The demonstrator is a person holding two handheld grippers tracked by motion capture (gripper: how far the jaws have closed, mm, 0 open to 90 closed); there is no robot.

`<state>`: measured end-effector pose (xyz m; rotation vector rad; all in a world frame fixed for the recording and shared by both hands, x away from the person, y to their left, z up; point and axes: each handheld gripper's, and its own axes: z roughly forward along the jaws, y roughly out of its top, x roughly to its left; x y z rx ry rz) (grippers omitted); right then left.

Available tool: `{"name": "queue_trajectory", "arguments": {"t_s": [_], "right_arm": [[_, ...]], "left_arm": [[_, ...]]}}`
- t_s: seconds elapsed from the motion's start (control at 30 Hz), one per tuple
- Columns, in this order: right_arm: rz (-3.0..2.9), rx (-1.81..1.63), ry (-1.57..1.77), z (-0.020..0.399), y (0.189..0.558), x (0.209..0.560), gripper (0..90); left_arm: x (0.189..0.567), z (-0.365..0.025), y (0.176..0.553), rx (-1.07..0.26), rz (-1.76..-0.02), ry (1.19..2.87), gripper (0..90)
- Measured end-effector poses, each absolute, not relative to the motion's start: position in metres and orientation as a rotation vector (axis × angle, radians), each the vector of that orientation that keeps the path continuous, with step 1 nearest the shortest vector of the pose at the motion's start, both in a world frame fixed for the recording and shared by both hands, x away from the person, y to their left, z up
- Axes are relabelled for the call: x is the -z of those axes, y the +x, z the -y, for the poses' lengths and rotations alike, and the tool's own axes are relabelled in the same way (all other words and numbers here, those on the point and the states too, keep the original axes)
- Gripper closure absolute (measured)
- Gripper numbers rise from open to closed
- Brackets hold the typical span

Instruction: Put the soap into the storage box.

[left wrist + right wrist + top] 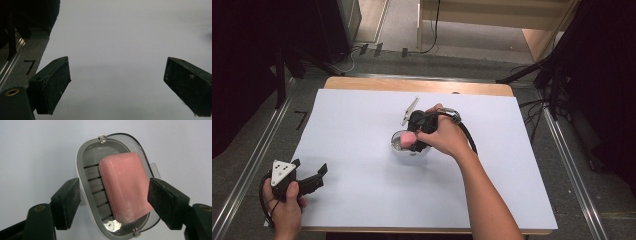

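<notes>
A pink soap bar [125, 187] lies tilted in a grey-and-white soap dish [81, 157] with a slatted floor; the dish's clear lid [147, 162] hangs open behind it. My right gripper [113, 197] straddles the dish, open. Its left jaw stands outside the dish's rim, well apart from the soap. Its right jaw is close against the soap's right side. In the high view, the right gripper [414, 136] hovers over the soap [403, 139] and the dish [408, 152] mid-table. My left gripper [309, 166] is open near the front left corner, its jaws [117, 82] spread over bare paper.
A white sheet [362, 115] covers the wooden table [412, 84]. A metal rail [10, 65] and dark floor with a black mark lie past the sheet's left edge. Cables and stand legs sit beyond the table's far and right sides.
</notes>
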<state>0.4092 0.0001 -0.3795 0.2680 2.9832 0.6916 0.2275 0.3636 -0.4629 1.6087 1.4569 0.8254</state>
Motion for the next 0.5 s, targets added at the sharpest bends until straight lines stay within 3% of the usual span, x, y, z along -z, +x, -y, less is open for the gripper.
{"name": "queue_trajectory", "arguments": {"t_s": [0.4,0.47,0.5], "right_arm": [[-2.912,-0.737,0.399,0.028,0.397,0.381,11.0],[-2.900,-0.740,0.416,0.031,0.396,0.382,6.5],[-2.884,-0.730,0.440,0.037,0.394,0.383,0.0]], "left_arm": [[0.463,-0.363,0.228,-0.831,-1.458,1.614,7.5],[0.463,-0.363,0.228,-0.831,-1.458,1.616,7.5],[0.463,-0.362,0.228,-0.831,-1.458,1.616,7.5]]}}
